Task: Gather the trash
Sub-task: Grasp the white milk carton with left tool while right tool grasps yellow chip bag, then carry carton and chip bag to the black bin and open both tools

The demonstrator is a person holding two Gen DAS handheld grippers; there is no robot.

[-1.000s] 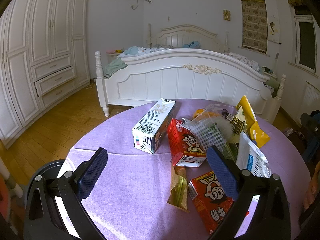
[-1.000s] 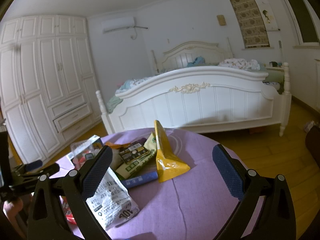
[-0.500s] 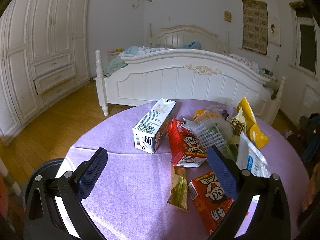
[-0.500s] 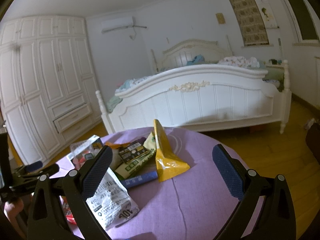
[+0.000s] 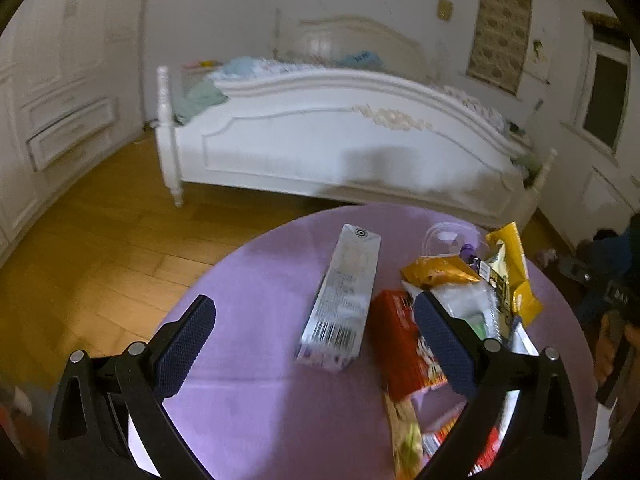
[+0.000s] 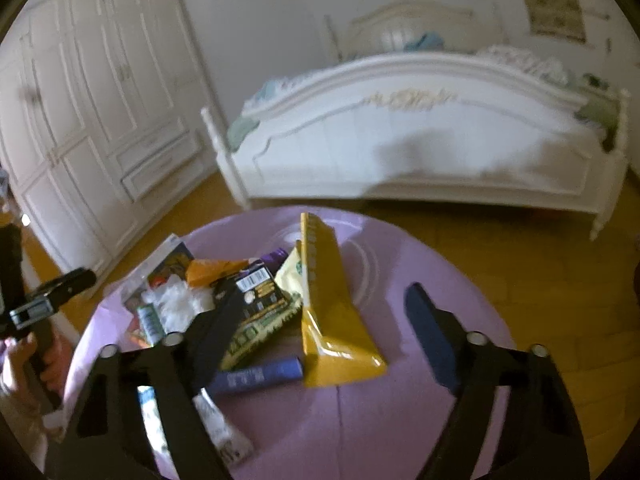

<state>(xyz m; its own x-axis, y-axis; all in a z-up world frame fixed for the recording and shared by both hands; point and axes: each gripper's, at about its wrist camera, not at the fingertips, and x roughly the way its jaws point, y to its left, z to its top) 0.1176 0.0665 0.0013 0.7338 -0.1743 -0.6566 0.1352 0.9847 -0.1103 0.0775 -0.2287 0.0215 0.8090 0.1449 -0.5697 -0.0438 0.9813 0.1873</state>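
Lying between the closing, unclamped right tongs (image 6: 320,332): yellow wrapper (image 6: 332,320); left tongs (image 5: 312,344) apart.

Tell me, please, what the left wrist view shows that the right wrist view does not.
Only the left wrist view shows the long white carton and the red carton. Only the right wrist view shows the wardrobe doors and the blue tube. Both show the purple table, the yellow bag and the white bed.
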